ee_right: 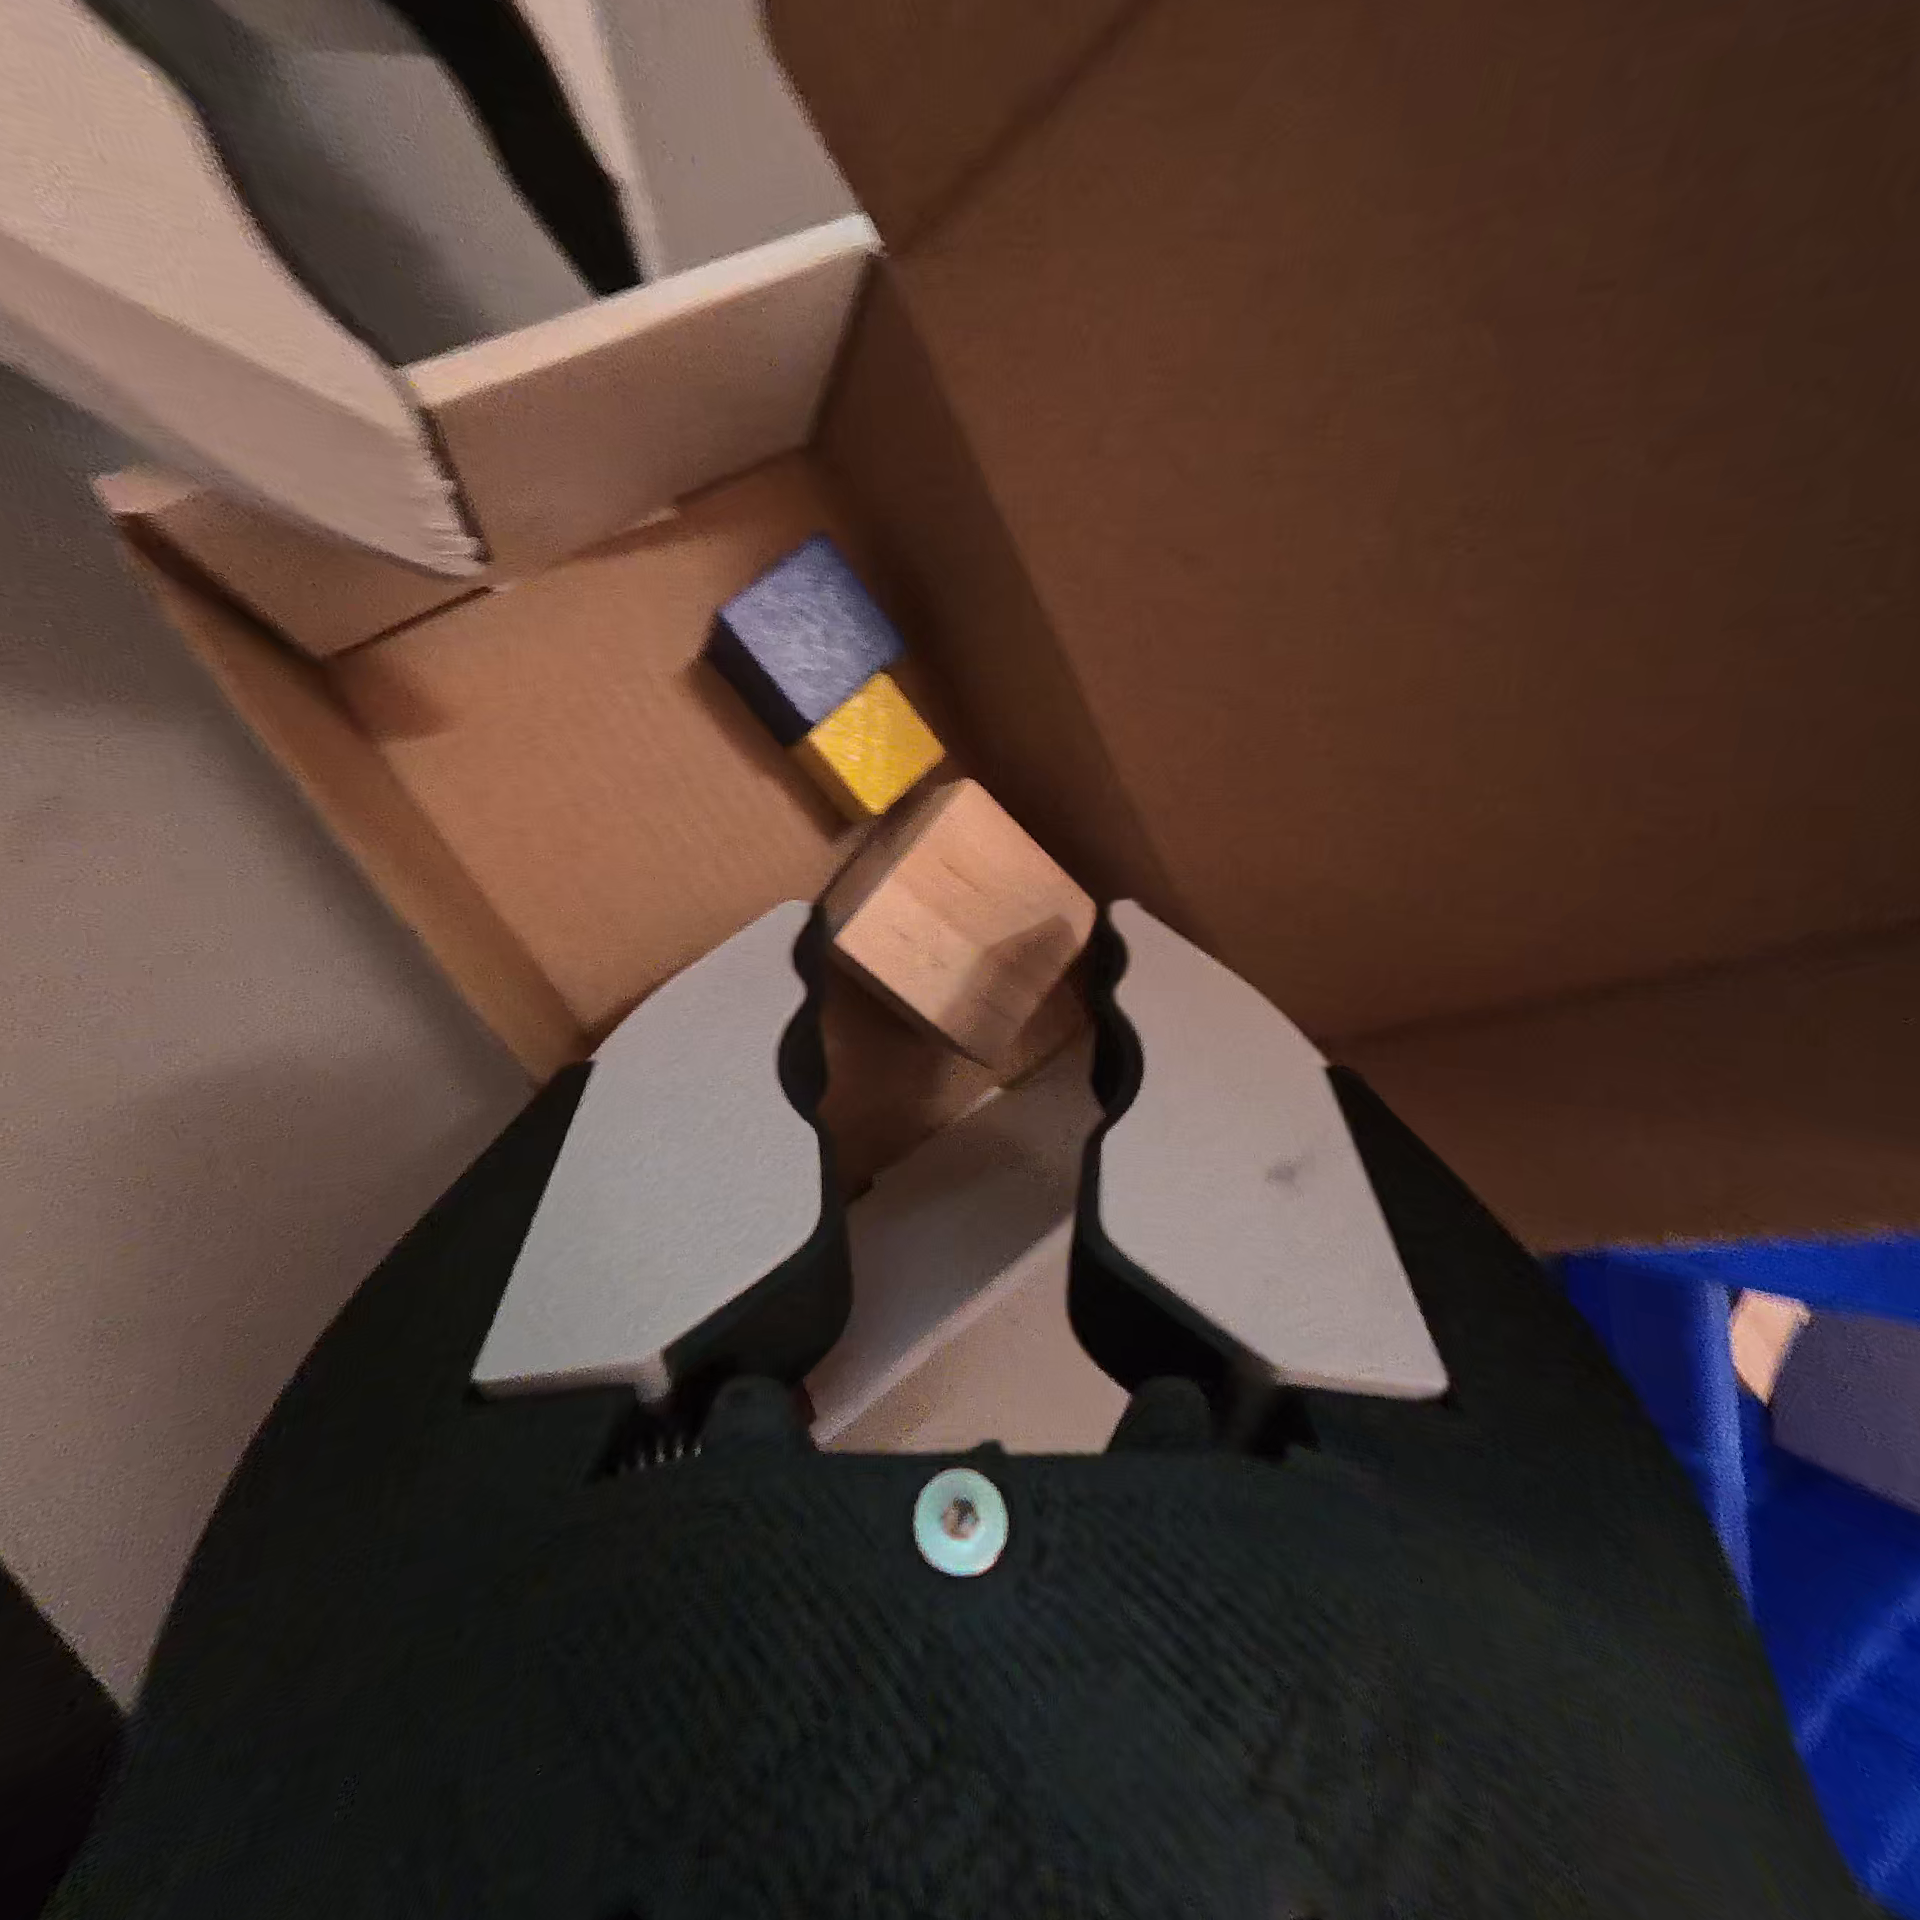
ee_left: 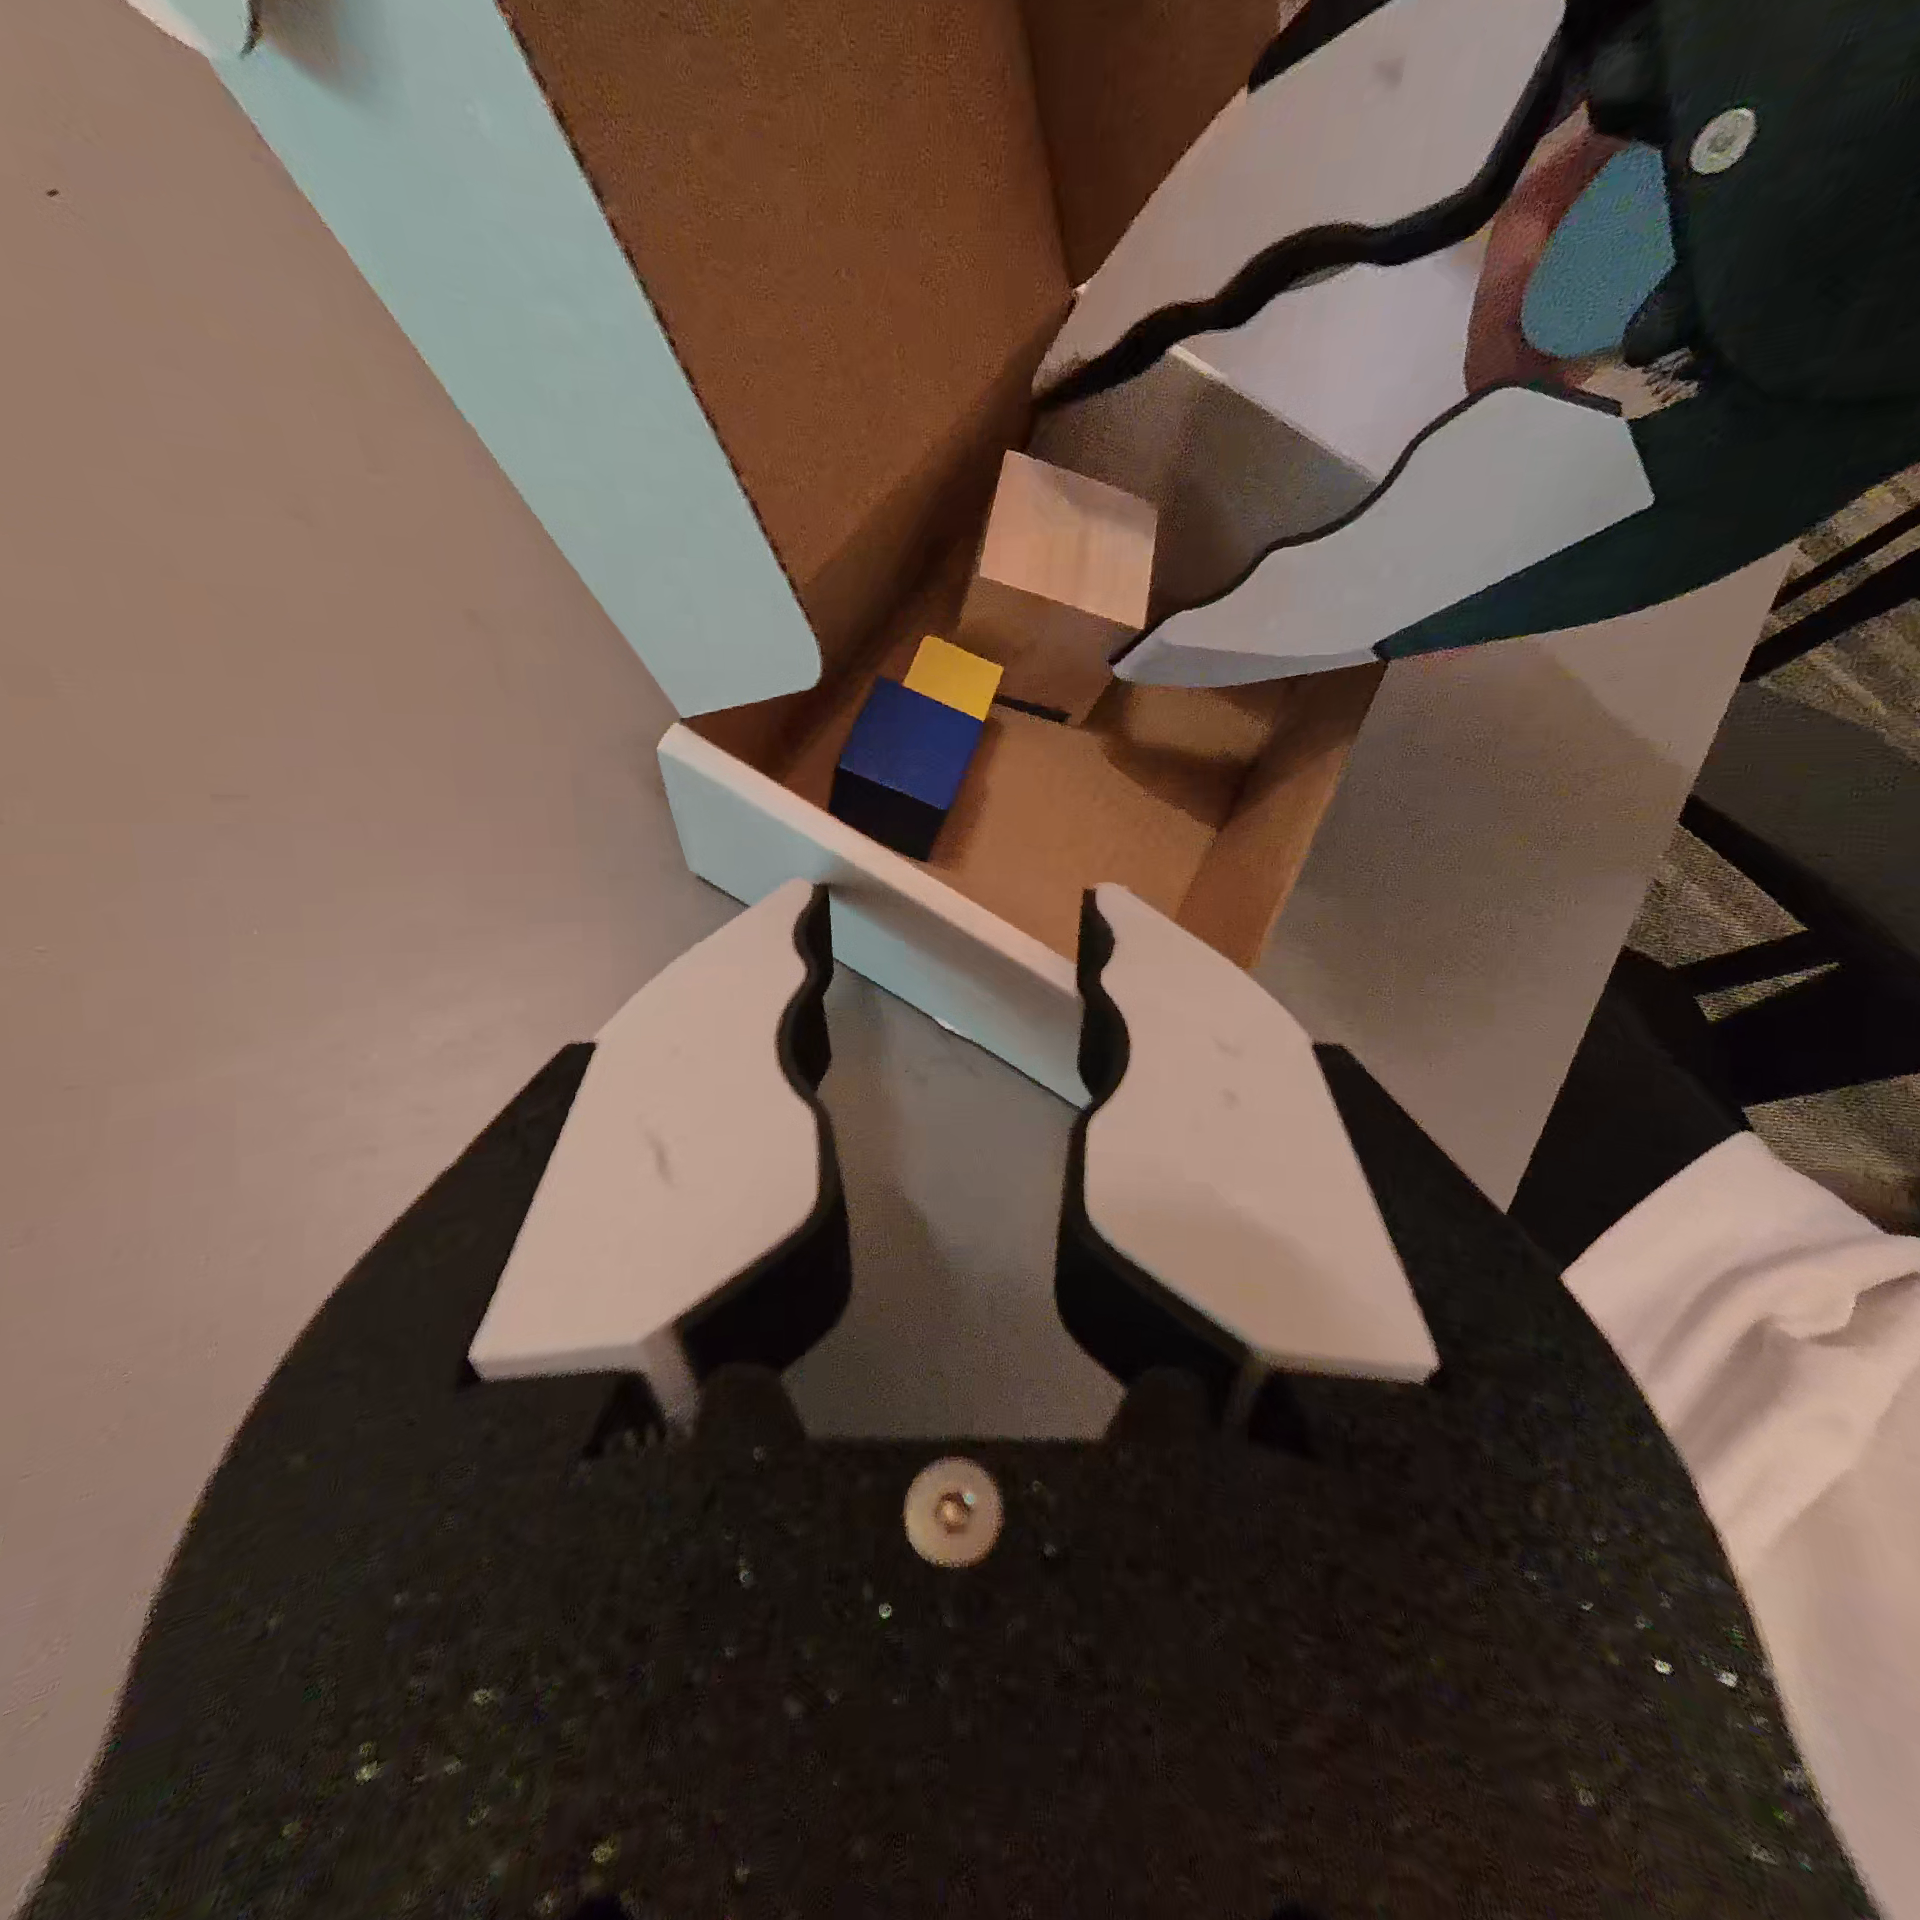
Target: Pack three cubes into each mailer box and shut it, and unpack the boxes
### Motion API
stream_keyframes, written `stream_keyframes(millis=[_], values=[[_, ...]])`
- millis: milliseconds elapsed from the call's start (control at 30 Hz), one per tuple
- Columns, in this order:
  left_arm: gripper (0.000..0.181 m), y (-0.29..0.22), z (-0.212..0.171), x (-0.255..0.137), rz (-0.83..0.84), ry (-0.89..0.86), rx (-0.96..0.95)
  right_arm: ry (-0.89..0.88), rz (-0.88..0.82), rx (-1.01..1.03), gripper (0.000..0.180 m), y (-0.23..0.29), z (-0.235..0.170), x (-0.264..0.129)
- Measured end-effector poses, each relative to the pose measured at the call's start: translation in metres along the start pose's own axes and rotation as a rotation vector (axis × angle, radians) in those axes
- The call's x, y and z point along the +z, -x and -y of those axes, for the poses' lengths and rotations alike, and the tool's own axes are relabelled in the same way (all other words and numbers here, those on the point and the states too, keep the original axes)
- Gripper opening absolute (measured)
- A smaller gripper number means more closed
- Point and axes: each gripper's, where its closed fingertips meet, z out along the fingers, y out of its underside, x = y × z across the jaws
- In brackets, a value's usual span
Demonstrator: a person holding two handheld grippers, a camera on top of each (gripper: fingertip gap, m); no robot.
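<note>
mailer box (ee_left: pixel 914 956) on table (ee_left: pixel 260 831), lid up, white outside, brown cardboard inside | 3 cubes inside along one wall: blue cube (ee_left: pixel 909 764) touching yellow cube (ee_left: pixel 954 675), bigger plain-wood cube (ee_left: pixel 1065 582) next | left claw (ee_left: pixel 954 935) open, at box front wall | right claw (ee_right: pixel 956 945) open, tips over wood cube, gripping nothing

A pale grey worktop (ee_left: pixel 260 727) fills the left side. Past its right edge lies patterned grey carpet (ee_left: pixel 1808 1132), crossed by dark chair legs (ee_left: pixel 1756 935).
</note>
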Motion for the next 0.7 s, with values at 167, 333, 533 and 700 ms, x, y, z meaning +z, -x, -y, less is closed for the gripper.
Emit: stream_keyframes(millis=[167, 333, 533, 700], values=[[0.045, 0.000, -0.001, 0.002, 0.005, 0.003, 0.007, 0.052, -0.079, 0.253, 0.065, -0.008, -0.005, -0.002], [0.045, -0.001, -0.001, 0.004, 0.007, 0.005, 0.011, 0.118, -0.024, 0.344, 0.061, 0.003, -0.011, 0.011], [0.046, 0.000, -0.002, 0.004, 0.008, 0.009, 0.011, 0.132, -0.015, 0.248, 0.050, -0.003, -0.012, 0.013], [0.044, 0.003, -0.001, 0.000, 0.009, 0.002, 0.019, -0.120, 0.099, 0.146, 0.048, 0.006, 0.024, -0.014]])
